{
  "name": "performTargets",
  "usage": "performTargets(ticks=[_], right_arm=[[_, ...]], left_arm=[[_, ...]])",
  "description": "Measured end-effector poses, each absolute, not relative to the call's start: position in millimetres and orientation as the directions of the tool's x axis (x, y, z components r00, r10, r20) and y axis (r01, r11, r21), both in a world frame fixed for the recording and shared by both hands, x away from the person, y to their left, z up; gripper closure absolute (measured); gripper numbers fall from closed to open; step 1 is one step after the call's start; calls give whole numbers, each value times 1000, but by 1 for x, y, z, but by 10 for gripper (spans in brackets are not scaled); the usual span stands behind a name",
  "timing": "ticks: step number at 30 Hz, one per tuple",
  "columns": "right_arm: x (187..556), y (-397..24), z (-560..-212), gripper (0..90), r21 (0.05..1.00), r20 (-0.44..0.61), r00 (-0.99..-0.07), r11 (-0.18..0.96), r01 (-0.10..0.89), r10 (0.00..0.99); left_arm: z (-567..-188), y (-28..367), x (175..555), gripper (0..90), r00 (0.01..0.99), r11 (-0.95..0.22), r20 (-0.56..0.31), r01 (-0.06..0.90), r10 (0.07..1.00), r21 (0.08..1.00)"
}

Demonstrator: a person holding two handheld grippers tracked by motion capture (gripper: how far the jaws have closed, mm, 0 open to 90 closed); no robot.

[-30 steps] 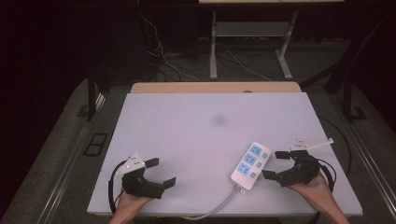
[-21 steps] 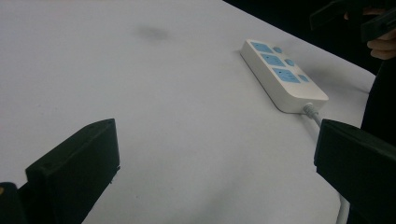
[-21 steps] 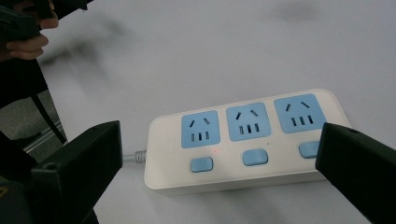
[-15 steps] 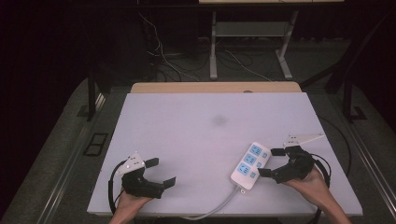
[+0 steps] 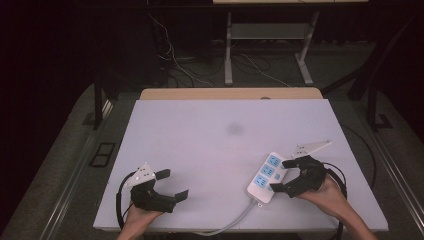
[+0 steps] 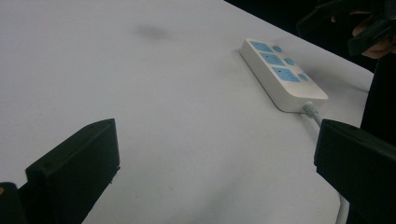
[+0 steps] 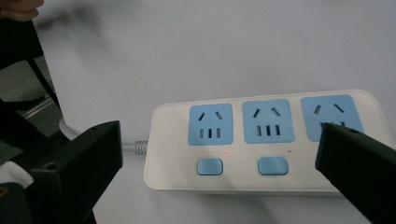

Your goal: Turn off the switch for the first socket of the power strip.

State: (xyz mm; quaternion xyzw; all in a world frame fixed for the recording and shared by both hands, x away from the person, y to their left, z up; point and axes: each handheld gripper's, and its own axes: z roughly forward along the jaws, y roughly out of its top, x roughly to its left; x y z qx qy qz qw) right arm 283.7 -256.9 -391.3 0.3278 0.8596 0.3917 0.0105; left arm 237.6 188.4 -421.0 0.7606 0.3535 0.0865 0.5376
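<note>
My right gripper (image 5: 284, 176) stands wide open at the right long side of the power strip (image 5: 266, 177), one jaw toward the strip's far end and one toward its cable end. It holds nothing. In the right gripper view both black jaws rise clear of the white housing, with the strip lying crosswise between them.

The power strip rests flat on the white table (image 5: 210, 150), near the front right corner. It carries three blue sockets and blue rocker switches (image 7: 209, 166). A small red light (image 7: 226, 152) shows above the switch nearest the cable. The white cable (image 5: 235, 220) leaves the near end and runs off the front edge of the table.

My left gripper (image 5: 172, 184) is also open and empty. It sits low over the front left of the table, well apart from the strip.

Step in hand, as I judge it: approach to the strip with the right gripper; no contact is made yet.

The next move calls for one of two actions. To grasp, I set the jaws around the housing and close firmly. To operate a switch, I bring one jaw tip down squarely on a rocker. The housing looks smooth, so it may slide under a sideways push.
</note>
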Motion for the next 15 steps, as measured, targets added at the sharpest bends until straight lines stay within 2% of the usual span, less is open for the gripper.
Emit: performTargets(ticks=[14,15], right_arm=[[287,-239,-388,6,635,207,-835,579,512,511],[288,-236,-387,55,624,205,-840,594,507,502]], left_arm=[[-422,188,238,0,736,-178,-244,444,631,878],[-421,188,238,0,737,-178,-244,444,631,878]])
